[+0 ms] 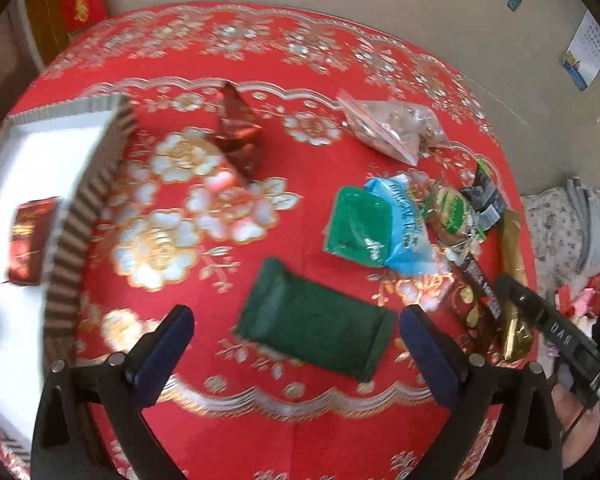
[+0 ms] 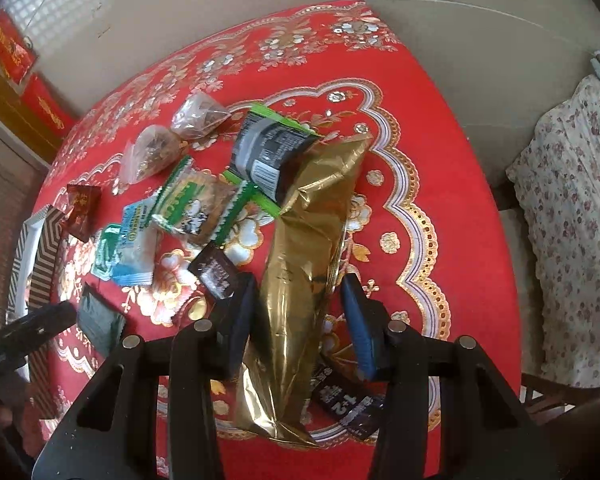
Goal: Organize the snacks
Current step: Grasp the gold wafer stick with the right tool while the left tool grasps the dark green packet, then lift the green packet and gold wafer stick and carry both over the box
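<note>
Left tongs (image 1: 296,344) were spread wide and held nothing; the dark green packet (image 1: 316,320) lay flat on the red floral surface (image 1: 300,420) between and just ahead of their tips. Right tongs (image 2: 298,312) were also spread, straddling the long gold bag (image 2: 304,280), which lay lengthwise between the fingers. I could not tell whether either pad touched the bag; no pinch was evident.

The white tray (image 1: 40,152) with a ribbed rim sat at the surface's left edge and held one red packet (image 1: 30,240). Loose snacks were clustered toward the right side of the surface: a green-and-blue packet (image 1: 376,228), a clear zip bag (image 1: 396,128), a red foil packet (image 1: 236,136), and a black-and-green pouch (image 2: 272,152) touching the gold bag's far end. A dark wrapper (image 2: 216,272) lay just beside the right tongs' left finger.

Judged risks:
- Gold bag is slick and soft; closing on its middle may crumple it or let it slide out, crushing the contents.
- Lifting it could drag the pouch touching its far end and the dark wrapper.
- The green packet lies flat; the left tongs may skid over it or snag the cloth.
- Both tongs are working near each other, so collision is possible.
</note>
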`<state>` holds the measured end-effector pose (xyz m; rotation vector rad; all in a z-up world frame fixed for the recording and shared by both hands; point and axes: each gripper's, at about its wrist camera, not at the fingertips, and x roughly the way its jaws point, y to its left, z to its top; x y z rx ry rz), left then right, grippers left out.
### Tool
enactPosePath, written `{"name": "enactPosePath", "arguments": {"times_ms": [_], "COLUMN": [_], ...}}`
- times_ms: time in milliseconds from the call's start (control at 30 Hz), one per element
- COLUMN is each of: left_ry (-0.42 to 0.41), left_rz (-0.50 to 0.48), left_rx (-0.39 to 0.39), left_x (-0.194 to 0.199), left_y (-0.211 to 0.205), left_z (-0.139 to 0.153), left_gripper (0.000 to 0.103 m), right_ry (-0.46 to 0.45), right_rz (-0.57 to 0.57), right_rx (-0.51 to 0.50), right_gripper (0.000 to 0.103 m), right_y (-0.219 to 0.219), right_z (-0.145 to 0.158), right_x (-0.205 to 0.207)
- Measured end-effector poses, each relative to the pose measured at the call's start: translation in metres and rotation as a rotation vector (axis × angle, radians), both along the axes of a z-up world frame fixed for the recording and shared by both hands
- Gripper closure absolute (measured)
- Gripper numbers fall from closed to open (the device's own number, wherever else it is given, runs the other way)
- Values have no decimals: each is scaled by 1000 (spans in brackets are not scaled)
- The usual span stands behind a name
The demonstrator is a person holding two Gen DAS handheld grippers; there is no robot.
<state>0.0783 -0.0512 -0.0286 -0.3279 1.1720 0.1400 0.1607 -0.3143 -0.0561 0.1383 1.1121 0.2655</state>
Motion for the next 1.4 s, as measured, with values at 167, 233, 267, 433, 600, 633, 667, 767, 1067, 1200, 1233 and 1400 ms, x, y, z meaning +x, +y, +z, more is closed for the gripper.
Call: {"name": "enactPosePath", "arguments": {"times_ms": [167, 233, 267, 433, 600, 633, 667, 767, 1067, 1200, 1233, 1400], "left_ry": [82, 103, 101, 102, 104, 103, 107, 135, 116, 102, 88, 32], "left_rz": [14, 7, -3, -23, 46, 64, 72, 61, 63, 62, 56, 6], "left_rx": [12, 20, 19, 42, 35, 22, 19, 77, 156, 100, 72, -48], "left_x": [-22, -20, -19, 0, 18, 22, 25, 34, 34, 28, 27, 17], "left_y": [2, -3, -7, -21, -22, -20, -20, -28, -39, -33, -31, -10], "left_z": [-9, -16, -17, -28, -31, -30, -30, -33, -25, -21, -18, -10], "left_gripper": [0, 0, 0, 0, 0, 0, 0, 0, 26, 34, 45, 70], "right_ry": [-3, -5, -8, -5, -8, -6, -4, -5, -14, -10, -11, -35], "right_rz": [3, 1, 0, 13, 17, 15, 12, 8, 26, 31, 31, 33], "right_rx": [12, 11, 9, 15, 12, 13, 14, 19, 33, 51, 57, 87], "right_gripper": [59, 59, 62, 68, 68, 68, 68, 68, 85, 86, 86, 86], "right_y": [-2, -1, -1, 1, -1, -2, -3, -4, -2, -2, -3, -8], "right_z": [0, 0, 0, 0, 1, 1, 0, 0, 3, 6, 7, 16], "right_x": [1, 0, 0, -2, -5, -5, -5, -7, -7, -10, -11, -25]}}
